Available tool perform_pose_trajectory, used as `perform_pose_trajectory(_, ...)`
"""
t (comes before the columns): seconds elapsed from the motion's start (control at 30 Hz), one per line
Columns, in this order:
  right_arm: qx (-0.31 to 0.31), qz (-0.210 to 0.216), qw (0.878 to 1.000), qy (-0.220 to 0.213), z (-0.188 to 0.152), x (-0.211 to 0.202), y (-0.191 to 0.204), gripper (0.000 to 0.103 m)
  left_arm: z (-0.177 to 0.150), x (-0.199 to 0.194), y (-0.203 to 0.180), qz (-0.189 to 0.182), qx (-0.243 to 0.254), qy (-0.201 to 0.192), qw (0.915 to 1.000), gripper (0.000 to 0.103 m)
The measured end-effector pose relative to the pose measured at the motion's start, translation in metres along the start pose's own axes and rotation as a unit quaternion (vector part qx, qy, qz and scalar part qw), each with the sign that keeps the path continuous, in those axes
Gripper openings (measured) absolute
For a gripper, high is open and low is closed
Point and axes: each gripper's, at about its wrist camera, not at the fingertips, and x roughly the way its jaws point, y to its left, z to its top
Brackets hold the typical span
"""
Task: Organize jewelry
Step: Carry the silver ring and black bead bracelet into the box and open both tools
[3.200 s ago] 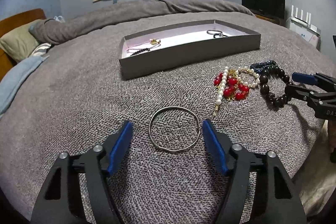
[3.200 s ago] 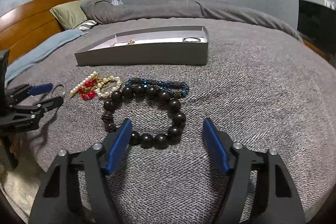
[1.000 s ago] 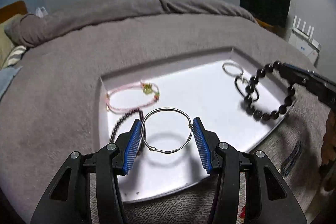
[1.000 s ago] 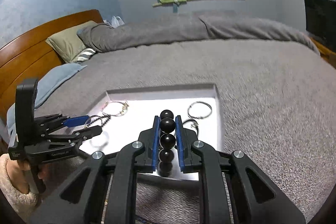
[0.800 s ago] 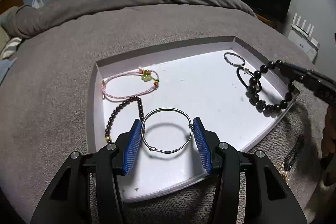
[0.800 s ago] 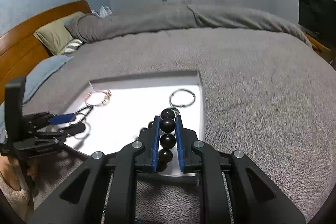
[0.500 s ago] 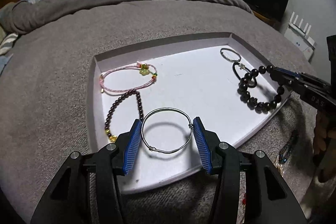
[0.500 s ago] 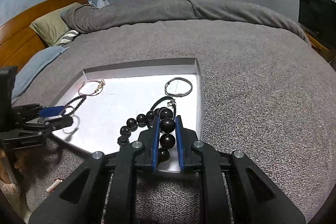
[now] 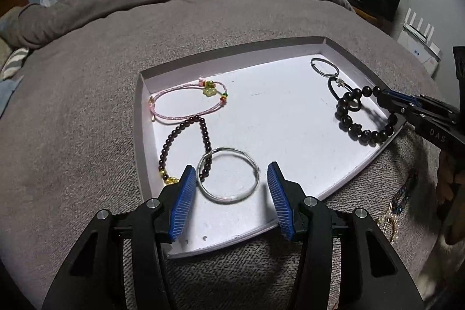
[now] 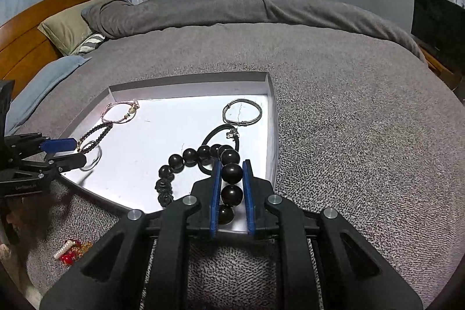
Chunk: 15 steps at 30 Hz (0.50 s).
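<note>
Two grippers over a jewelry tray on a grey bed, one let go of a silver bangle, the other clamped on a dark bead bracelet.

The left gripper (image 9: 229,193) stands with its blue pads spread apart over the near left part of the tray (image 9: 139,118); the silver bangle (image 9: 228,175) lies flat on the white floor between them, touching neither pad and overlapping the end of a small dark-red bead bracelet (image 9: 186,144). A pink cord bracelet (image 9: 186,103) lies beyond that, toward the far left corner. The right gripper (image 10: 231,182) is closed on the large dark bead bracelet (image 10: 186,164) at the near right edge, and the rest of the strand rests on the tray floor, crossing a black cord loop (image 10: 221,135). A second silver bangle (image 10: 242,114) lies in the far right corner. Red and pearl beads (image 10: 69,250) sit on the blanket (image 10: 348,135), near left of the tray.
</note>
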Motion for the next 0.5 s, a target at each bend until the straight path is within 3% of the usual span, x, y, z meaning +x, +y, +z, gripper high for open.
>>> perform_pose_trajectory(0.4, 0.003, 0.002, 1.0, -0.004, -0.0004, -0.0025, -0.0002, 0.017, 0.0, -0.0007, 0.0011, 0.007, -0.003, -0.005, 1.0, 0.059)
perform_pose_trajectory(0.47, 0.005, 0.003, 1.0, -0.008, -0.0004, -0.0046, -0.0009, 0.024, -0.0002, -0.0011, 0.0012, 0.007, -0.005, -0.007, 0.9999, 0.059)
perform_pose_trajectory(0.5, 0.005, 0.003, 1.0, -0.011, -0.0004, -0.0062, -0.0014, 0.034, -0.0002, -0.0015, 0.0008, 0.008, -0.004, -0.009, 0.9999, 0.059)
